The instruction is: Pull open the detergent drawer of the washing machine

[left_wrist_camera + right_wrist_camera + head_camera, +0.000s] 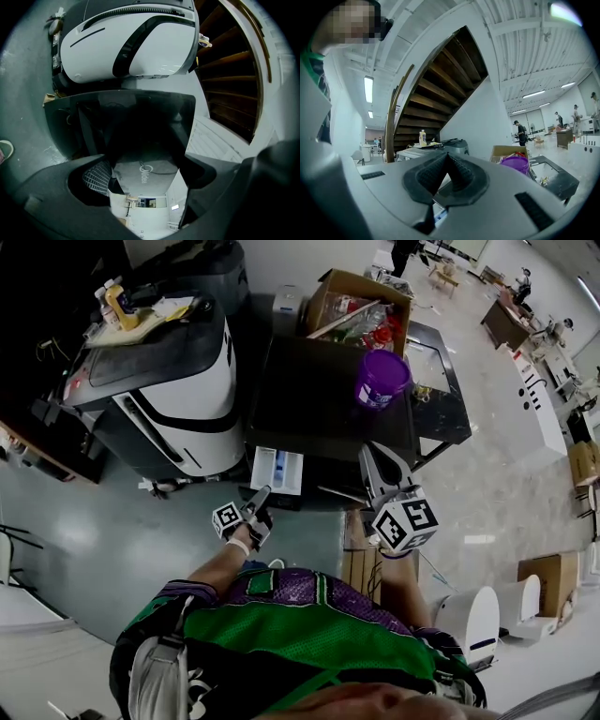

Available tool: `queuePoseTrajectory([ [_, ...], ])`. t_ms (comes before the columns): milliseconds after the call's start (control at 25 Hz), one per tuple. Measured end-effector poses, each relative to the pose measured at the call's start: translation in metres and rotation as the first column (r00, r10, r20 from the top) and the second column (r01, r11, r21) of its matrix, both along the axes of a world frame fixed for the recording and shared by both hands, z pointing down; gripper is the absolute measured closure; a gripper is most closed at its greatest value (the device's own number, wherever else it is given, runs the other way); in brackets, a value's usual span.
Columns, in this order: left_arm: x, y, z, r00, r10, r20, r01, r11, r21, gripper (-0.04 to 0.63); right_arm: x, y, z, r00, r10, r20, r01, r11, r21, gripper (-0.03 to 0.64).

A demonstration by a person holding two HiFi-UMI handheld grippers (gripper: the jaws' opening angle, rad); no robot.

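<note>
The dark washing machine [319, 418] stands in the middle of the head view. Its detergent drawer [277, 470], white with blue compartments, sticks out of the front at the left. My left gripper [264, 491] is at the drawer's front edge. In the left gripper view its jaws stand one on each side of the glossy front panel [145, 174], which carries a logo, and my left gripper [146, 180] looks shut on it. My right gripper [371, 456] is held in the air by the machine's right front corner. My right gripper [446, 161] is shut on nothing.
A purple bucket [381, 379] and a cardboard box [356, 310] sit on the machine's top. A white and black appliance [178, 399] with a yellow bottle [120, 306] stands close at the left. A staircase [436, 84] rises behind it. People stand far off at the right.
</note>
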State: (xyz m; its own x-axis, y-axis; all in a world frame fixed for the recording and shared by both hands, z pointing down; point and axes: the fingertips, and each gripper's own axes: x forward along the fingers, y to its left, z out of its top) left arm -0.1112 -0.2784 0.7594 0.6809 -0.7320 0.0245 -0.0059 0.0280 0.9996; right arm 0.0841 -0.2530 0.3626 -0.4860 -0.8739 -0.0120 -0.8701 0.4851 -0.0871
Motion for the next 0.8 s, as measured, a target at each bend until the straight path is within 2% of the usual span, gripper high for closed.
queuePoseTrajectory([
  [320, 0.001, 0.001, 0.004, 1.0, 0.009, -0.004, -0.009, 1.0, 0.01, 0.161, 0.004, 0.002, -0.002, 1.0, -0.013, -0.002, 0.013, 1.0, 0.005, 0.615],
  [560, -0.001, 0.006, 0.009, 0.997, 0.03, 0.069, -0.032, 0.999, 0.025, 0.161, 0.014, 0.002, -0.003, 1.0, -0.012, -0.001, 0.012, 1.0, 0.006, 0.615],
  [680, -0.004, 0.009, 0.005, 0.999, 0.009, 0.048, -0.011, 0.999, 0.031, 0.161, 0.019, 0.0, -0.002, 1.0, -0.017, -0.003, 0.017, 1.0, 0.004, 0.615],
  [800, -0.016, 0.013, 0.004, 0.997, -0.024, 0.072, 0.021, 0.998, 0.051, 0.161, 0.023, -0.003, 0.002, 1.0, -0.021, 0.001, 0.021, 1.0, -0.004, 0.615],
])
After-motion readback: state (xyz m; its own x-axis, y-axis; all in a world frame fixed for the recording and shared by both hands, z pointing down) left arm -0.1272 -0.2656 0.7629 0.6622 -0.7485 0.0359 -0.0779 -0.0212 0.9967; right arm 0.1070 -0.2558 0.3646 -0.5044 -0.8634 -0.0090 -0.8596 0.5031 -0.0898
